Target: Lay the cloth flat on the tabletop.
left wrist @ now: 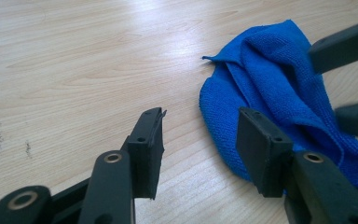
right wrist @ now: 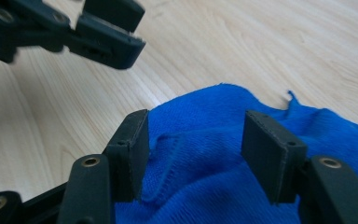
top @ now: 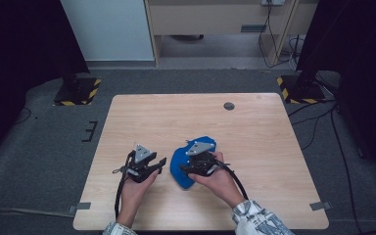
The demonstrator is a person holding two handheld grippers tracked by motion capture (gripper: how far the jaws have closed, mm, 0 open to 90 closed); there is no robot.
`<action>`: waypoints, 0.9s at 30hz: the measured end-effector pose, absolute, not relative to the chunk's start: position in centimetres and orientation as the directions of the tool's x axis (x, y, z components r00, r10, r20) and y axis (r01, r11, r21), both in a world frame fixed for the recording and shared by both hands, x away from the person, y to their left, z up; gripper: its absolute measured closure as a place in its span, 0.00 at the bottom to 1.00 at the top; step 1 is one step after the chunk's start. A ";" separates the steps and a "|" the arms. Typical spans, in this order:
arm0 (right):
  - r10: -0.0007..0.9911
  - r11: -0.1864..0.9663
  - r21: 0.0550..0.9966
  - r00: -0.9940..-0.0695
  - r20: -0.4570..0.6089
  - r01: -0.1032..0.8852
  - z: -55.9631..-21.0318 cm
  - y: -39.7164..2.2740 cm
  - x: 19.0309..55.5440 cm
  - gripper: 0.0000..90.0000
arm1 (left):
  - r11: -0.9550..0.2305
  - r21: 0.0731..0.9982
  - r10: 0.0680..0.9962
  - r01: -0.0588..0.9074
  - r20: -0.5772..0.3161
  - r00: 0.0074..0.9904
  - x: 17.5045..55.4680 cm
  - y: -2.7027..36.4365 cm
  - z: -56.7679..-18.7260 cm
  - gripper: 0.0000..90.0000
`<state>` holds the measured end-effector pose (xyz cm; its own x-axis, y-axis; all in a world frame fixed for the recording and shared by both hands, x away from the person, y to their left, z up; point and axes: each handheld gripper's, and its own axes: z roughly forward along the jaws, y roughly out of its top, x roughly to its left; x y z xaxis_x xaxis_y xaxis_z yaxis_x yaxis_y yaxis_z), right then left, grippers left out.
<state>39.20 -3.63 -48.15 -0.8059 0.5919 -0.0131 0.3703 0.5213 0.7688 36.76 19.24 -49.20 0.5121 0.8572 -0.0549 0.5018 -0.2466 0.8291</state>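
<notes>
- The right tool point(top: 188, 166) sits over the blue cloth point(top: 178, 166) in the high view, held in the person's right hand point(top: 218, 178), with its grey plate uppermost.
- In the right gripper view its two black jaws stand apart, with the cloth point(right wrist: 205, 154) spread beneath and between them; the pads do not press on the fabric, and a raised fold lies just beside the left pad.
- The left tool point(top: 161, 163) lies just to the left of the cloth in the high view, held in the left hand point(top: 137, 188), its tips pointing toward the cloth's near left edge.
- In the left gripper view its jaws are also apart with bare wood between them; the cloth point(left wrist: 265, 88) lies ahead and to the right, and its rounded edge passes behind the right jaw.
- Whether that jaw touches the fabric cannot be told.
- The two tools are near each other: the left tool point(right wrist: 98, 32) shows at the top left of the right gripper view, and the right tool's jaws point(left wrist: 349, 79) come in at the right edge of the left gripper view, above the cloth.
- The cloth is crumpled and folded over itself, lying on the bench point(top: 254, 132) a little below and right of its middle, with one small corner sticking out at its far edge.
- A small dark round disc point(top: 229, 105) sits near the bench's far edge, well apart from the cloth.
</notes>
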 end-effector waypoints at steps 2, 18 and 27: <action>0.589 0.548 0.750 -0.808 -0.031 0.371 -48.6 -3.1 39.2 0.52 | -0.252 0.827 0.855 0.503 -0.052 0.516 36.7 19.2 -49.3 0.56; 0.658 0.459 0.795 -0.753 -0.005 0.396 -46.5 -9.6 39.7 0.99 | -0.253 0.831 0.849 0.496 -0.055 0.525 36.5 19.1 -49.2 0.56; 0.715 0.437 0.763 -0.699 0.027 0.476 -49.6 -13.6 39.2 0.99 | -0.266 0.825 0.848 0.499 -0.046 0.528 36.2 18.9 -49.3 0.56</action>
<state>39.19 -13.60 -49.57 -0.6989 0.7147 0.0273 0.4764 0.4367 0.7631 36.19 18.86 -49.30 0.5276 0.8483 -0.0456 0.4987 -0.2658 0.8250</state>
